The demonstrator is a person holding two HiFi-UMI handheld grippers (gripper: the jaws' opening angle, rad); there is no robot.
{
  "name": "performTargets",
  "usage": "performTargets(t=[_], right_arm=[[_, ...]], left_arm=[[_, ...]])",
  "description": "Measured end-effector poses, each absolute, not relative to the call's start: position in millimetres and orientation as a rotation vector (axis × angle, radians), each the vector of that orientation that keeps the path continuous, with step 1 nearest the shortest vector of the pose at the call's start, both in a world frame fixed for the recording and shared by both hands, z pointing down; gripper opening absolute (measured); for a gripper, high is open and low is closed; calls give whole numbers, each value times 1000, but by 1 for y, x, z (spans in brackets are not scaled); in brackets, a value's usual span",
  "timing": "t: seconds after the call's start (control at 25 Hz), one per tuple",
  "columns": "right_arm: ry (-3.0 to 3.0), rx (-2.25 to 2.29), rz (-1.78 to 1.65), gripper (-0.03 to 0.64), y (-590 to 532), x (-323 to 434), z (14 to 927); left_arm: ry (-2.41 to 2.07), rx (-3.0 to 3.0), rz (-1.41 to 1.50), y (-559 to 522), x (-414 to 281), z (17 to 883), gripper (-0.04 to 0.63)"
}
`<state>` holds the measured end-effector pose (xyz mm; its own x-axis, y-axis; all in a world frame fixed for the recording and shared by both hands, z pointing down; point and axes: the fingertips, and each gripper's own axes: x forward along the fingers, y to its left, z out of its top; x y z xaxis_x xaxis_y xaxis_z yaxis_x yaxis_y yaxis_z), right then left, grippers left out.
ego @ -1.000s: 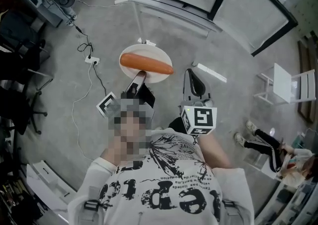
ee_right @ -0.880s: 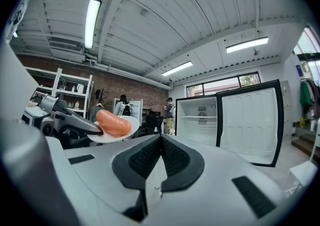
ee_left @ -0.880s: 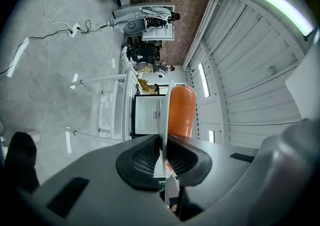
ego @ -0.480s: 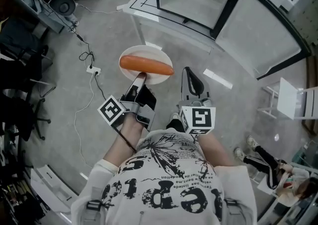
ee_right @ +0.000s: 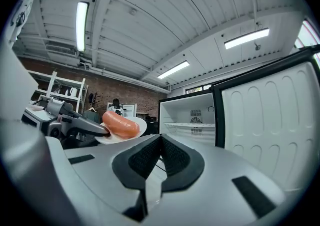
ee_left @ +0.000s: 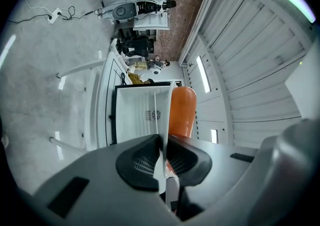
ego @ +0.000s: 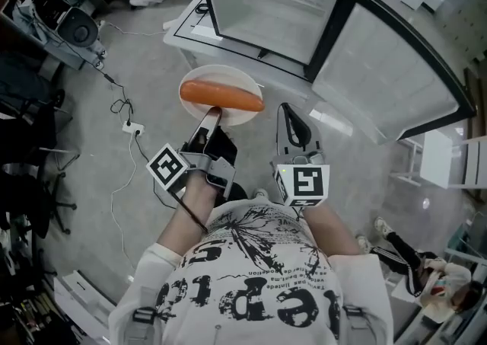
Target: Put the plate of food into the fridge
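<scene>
A white plate (ego: 222,79) carries one long orange sausage (ego: 221,96). My left gripper (ego: 212,113) is shut on the plate's near rim and holds it in the air before the fridge. In the left gripper view the plate (ee_left: 165,120) stands edge-on between the pads, with the sausage (ee_left: 181,112) on its right. The white fridge (ego: 275,2) is open, its inside bare, its door (ego: 386,71) swung out to the right. My right gripper (ego: 287,108) hangs beside the plate, shut and empty. The right gripper view shows the sausage (ee_right: 120,124) and the fridge (ee_right: 192,116).
The fridge stands on a low white platform (ego: 192,30). A power strip (ego: 128,126) with cables lies on the grey floor at left, near dark office chairs (ego: 30,145). A white rack (ego: 453,159) stands at right, and a person's legs (ego: 399,260) show at lower right.
The fridge has come nearer and fills more of the head view. The plate stays in the left gripper, and the right gripper keeps its place beside it.
</scene>
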<state>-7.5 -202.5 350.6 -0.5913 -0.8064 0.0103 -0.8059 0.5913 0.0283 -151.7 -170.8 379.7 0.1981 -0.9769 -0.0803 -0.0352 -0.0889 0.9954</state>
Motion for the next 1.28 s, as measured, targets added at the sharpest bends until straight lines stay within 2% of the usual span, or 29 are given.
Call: performTargets(t=[0.36, 0.56, 0.92, 1.28], right_arm=[[-2737, 1516, 20, 0, -280, -4, 372], [-2687, 1629, 38, 0, -317, -20, 400], [-2567, 1800, 48, 0, -390, -55, 390], [-2427, 1953, 101, 0, -418, -72, 406]], left_arm=[[-964, 1431, -1039, -263, -142, 395, 34], [-896, 1470, -984, -310, -158, 417, 34], [-780, 1545, -857, -412, -185, 405, 34], [-659, 1567, -744, -460, -195, 413, 34]])
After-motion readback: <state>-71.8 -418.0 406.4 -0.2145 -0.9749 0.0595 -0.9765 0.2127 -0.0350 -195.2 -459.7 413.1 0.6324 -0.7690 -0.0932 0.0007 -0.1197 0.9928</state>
